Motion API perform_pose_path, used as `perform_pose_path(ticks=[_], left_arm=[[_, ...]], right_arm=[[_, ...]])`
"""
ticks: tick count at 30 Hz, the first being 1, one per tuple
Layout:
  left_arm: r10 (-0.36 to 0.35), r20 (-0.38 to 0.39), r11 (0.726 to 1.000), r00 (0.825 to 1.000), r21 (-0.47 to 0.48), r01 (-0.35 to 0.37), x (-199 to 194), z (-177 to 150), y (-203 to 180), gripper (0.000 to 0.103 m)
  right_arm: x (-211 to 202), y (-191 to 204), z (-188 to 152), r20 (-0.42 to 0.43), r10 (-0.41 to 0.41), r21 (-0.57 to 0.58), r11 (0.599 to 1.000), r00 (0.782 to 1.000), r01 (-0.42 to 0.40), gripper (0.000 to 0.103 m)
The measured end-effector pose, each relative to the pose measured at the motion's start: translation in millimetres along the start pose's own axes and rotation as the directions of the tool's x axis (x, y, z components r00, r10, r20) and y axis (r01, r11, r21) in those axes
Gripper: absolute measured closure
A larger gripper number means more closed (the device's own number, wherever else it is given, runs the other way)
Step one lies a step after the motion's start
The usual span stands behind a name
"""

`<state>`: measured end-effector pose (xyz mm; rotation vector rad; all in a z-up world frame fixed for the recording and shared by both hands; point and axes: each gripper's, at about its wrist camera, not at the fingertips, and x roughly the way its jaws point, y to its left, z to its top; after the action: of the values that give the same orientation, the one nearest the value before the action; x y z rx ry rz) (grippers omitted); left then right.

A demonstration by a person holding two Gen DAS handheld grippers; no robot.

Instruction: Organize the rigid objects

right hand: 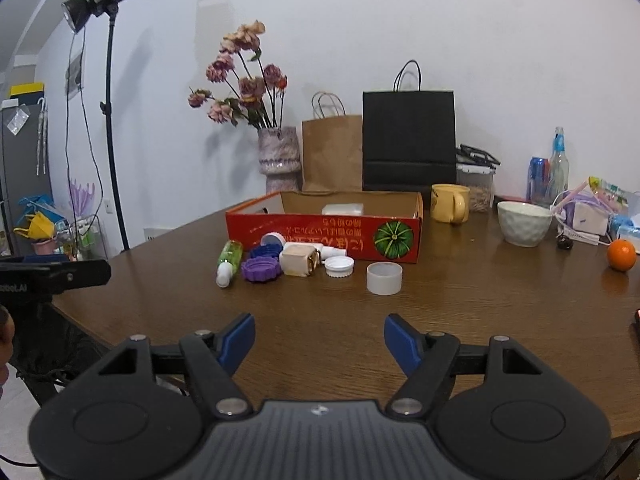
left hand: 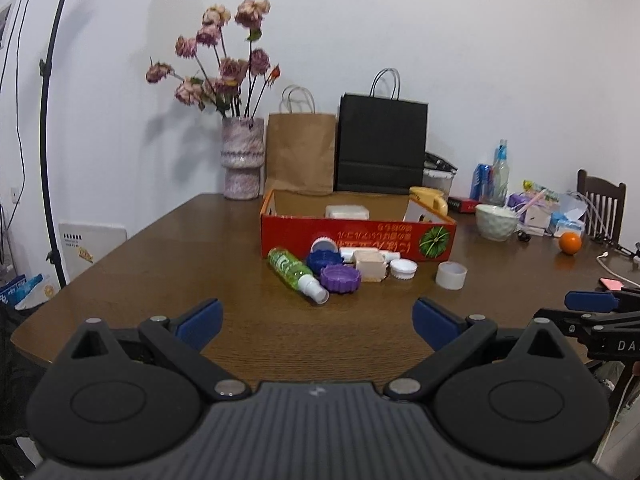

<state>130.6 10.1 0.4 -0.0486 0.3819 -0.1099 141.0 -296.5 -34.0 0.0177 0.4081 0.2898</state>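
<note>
Low in the left wrist view, the left gripper (left hand: 318,320) has its two blue pads wide apart. Nothing sits between them, only bare brown table (left hand: 160,264). It holds nothing and touches nothing.

In the right wrist view, the right gripper (right hand: 319,340) is at the bottom of the frame. Its blue pads are apart too, but not as wide. Nothing is between them either.

Farther up, near the middle of each frame, is a little heap of small hard things. They lie straight ahead of both grippers, well apart from the pads. In the left view the green spray bottle (left hand: 298,274) is the closest one. It lies on its side, and its long way runs slanted, with the white nozzle pointing down and right toward the camera. Just beside it is the purple lid (left hand: 340,278), then a beige cube (left hand: 370,266), a white cap (left hand: 403,269) and a blue lid (left hand: 323,260). A frosted ring (right hand: 384,278) stands alone, a bit to the right of the heap, and looks nearer to the right gripper.

Right behind the heap is the red box (left hand: 356,238), open on top, with a white thing already inside. I think the small things go in there.

The left gripper looks better lined up with the bottle.
</note>
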Motion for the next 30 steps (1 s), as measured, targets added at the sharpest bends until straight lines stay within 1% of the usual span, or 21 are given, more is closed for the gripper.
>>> perform_pose_path(ticks=[5, 10, 12, 15, 16, 17, 19, 20, 21, 24, 26, 28, 29, 30], left_arm=[[0.022, -0.043, 1.000, 0.999, -0.005, -0.023, 39, 4, 5, 0.000], [0.061, -0.064, 0.998, 0.996, -0.019, -0.062, 84, 17, 12, 0.000], [0.081, -0.098, 0.996, 0.992, -0.032, -0.084, 108, 24, 16, 0.000], [0.069, -0.137, 0.994, 0.988, -0.068, -0.079, 146, 37, 25, 0.000], [0.068, -0.158, 0.993, 0.985, -0.086, -0.082, 161, 41, 29, 0.003], [0.072, -0.177, 0.991, 0.982, -0.102, -0.091, 172, 44, 32, 0.007], [0.067, -0.187, 0.987, 0.980, -0.133, -0.093, 194, 48, 38, 0.009], [0.071, -0.205, 0.986, 0.976, -0.132, -0.099, 205, 50, 40, 0.016], [0.079, -0.222, 0.986, 0.972, -0.126, -0.109, 214, 50, 41, 0.018], [0.079, -0.237, 0.987, 0.968, -0.115, -0.109, 231, 47, 44, 0.024], [0.074, -0.252, 0.988, 0.965, -0.116, -0.106, 241, 46, 46, 0.029], [0.065, -0.268, 0.988, 0.961, -0.121, -0.100, 249, 44, 49, 0.032], [0.052, -0.276, 0.987, 0.960, -0.132, -0.092, 252, 44, 50, 0.033], [0.035, -0.285, 0.986, 0.958, -0.145, -0.079, 256, 43, 51, 0.034]], right_arm=[[31, -13, 12, -0.021, -0.014, 0.019, 1.000, 1.000, 0.014, 0.032], [71, -29, 28, -0.046, -0.037, 0.025, 0.999, 0.998, 0.038, 0.032], [87, -34, 33, -0.066, -0.046, 0.024, 0.999, 0.997, 0.047, 0.032], [113, -39, 39, -0.093, -0.053, 0.016, 0.998, 0.994, 0.055, 0.032], [123, -41, 41, -0.098, -0.054, 0.010, 0.998, 0.994, 0.056, 0.032], [131, -43, 42, -0.103, -0.056, 0.007, 0.998, 0.993, 0.057, 0.032], [150, -47, 46, -0.131, -0.070, 0.009, 0.997, 0.989, 0.072, 0.033], [157, -49, 47, -0.140, -0.076, 0.015, 0.997, 0.987, 0.079, 0.033], [165, -51, 48, -0.150, -0.084, 0.020, 0.996, 0.985, 0.087, 0.033], [182, -56, 50, -0.168, -0.115, 0.021, 0.993, 0.979, 0.120, 0.033], [193, -60, 51, -0.183, -0.122, 0.019, 0.992, 0.976, 0.128, 0.034], [204, -62, 52, -0.195, -0.119, 0.019, 0.992, 0.974, 0.125, 0.034], [207, -63, 52, -0.202, -0.115, 0.021, 0.992, 0.973, 0.121, 0.035], [211, -63, 51, -0.211, -0.108, 0.022, 0.993, 0.972, 0.115, 0.042]])
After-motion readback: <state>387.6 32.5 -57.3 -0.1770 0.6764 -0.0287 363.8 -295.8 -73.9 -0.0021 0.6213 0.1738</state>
